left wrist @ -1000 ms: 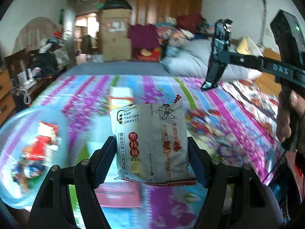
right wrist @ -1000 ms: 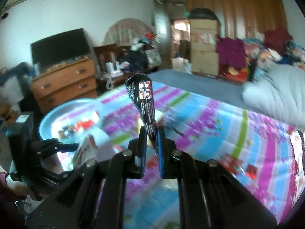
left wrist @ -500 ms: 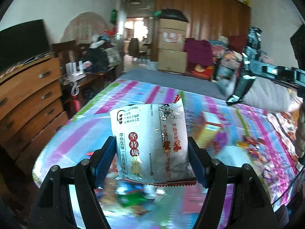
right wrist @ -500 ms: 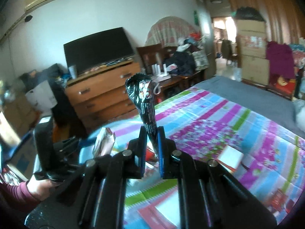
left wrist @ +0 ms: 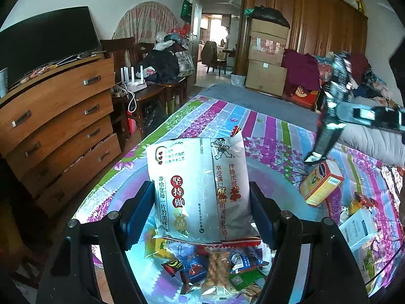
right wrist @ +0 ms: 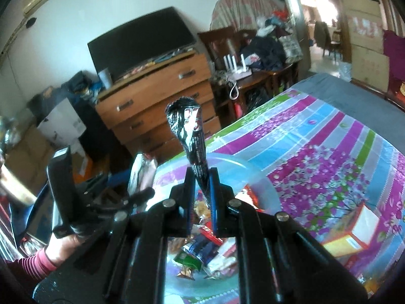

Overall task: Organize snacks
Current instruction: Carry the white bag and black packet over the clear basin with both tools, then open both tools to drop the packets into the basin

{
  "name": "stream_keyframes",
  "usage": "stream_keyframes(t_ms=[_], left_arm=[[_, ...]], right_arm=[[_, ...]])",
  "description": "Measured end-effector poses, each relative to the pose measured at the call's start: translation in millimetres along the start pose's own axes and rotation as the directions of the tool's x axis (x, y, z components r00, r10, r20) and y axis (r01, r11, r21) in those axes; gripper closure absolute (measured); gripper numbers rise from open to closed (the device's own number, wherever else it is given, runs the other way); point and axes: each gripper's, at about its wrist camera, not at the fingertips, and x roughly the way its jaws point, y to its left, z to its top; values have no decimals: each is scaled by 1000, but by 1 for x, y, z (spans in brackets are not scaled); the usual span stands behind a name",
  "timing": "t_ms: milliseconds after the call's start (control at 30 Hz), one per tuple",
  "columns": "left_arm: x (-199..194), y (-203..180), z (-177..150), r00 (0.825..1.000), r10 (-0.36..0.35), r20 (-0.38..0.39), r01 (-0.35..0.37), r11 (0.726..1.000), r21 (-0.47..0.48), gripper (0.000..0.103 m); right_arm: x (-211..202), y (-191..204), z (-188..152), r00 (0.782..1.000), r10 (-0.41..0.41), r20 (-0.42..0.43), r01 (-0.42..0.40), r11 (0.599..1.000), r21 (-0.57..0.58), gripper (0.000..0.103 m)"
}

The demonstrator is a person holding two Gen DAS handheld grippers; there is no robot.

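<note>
Now both loads hang over the blue bowl [left wrist: 278, 177], low centre of frame: L gripper [left wrist: 202, 212] clamped on white snack bag [left wrist: 200, 190], R gripper [right wrist: 202, 197] pinching upright black packet [right wrist: 192, 136]; drop is straight below.

The white snack bag [left wrist: 200, 192] hides the middle of the pale blue bowl [left wrist: 265, 169] behind it, and its lower edge covers the tops of the wrappers [left wrist: 217, 271] heaped below. In the left wrist view, the black packet [left wrist: 336, 86] is smeared by motion blur, its print unreadable, while the right gripper [left wrist: 329, 124] runs off the frame's right edge. In the right wrist view, the left gripper [right wrist: 141, 177] is blurred, and its bag shows only edge-on. The orange box [right wrist: 354, 228] is partly hidden behind the right gripper's arm.
</note>
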Motion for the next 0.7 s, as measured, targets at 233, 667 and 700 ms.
stream_keyframes(t_ms=[233,667,700], left_arm=[[14,3,-5,1000,-4,-27,4,1000,-3,29],[23,4,-3,999,7,-44,-7,1000,-10,29],[23,5,-3,999,7,-46,-8,1000,-12,29]], right_arm=[[25,9,6,998,-6,-63,6,1000,-11,92],[45,14,10,995,-19,-100,16,999,-30,92],[47,16,11,995,-16,-103,13,999,-33,90]])
